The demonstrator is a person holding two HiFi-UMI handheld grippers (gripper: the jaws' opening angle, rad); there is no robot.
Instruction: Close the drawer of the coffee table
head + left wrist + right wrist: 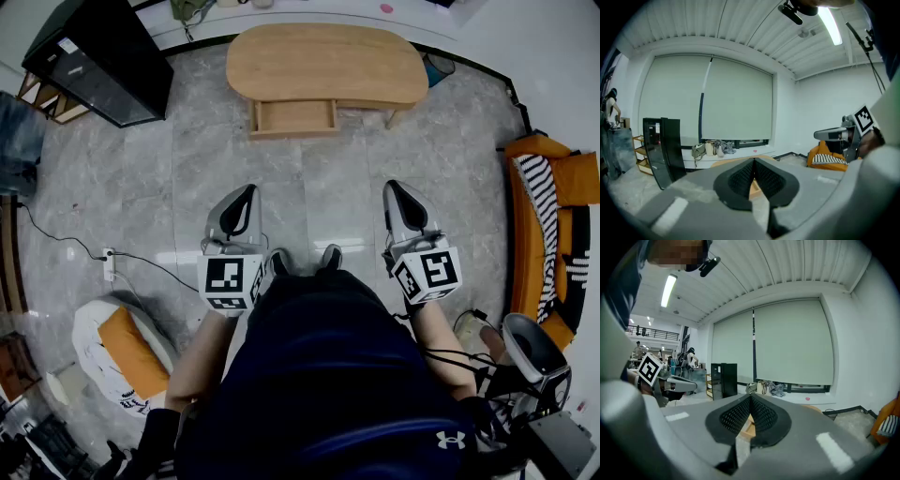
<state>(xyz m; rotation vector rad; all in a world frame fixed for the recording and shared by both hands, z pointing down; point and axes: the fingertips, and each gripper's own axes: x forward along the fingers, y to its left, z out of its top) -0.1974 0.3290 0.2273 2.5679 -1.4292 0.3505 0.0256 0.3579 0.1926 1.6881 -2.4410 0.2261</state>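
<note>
An oval wooden coffee table (pixel 328 62) stands at the far side of the grey stone floor. Its drawer (pixel 293 118) is pulled out toward me, showing an empty wooden box. My left gripper (pixel 246 201) and right gripper (pixel 396 195) are held side by side in front of my body, well short of the table. Both are shut with nothing between the pads. In the left gripper view the left gripper (pixel 753 165) hides most of the table (pixel 733 161). A strip of the drawer (pixel 746 426) shows below the shut right gripper (pixel 751 401) in the right gripper view.
A black glass cabinet (pixel 98 62) stands at the back left. An orange sofa (pixel 551 234) with a striped cushion lines the right wall. A white and orange beanbag (pixel 120 352) lies near left, a cable and power strip (pixel 109 263) on the floor. A bin (pixel 437 67) sits behind the table.
</note>
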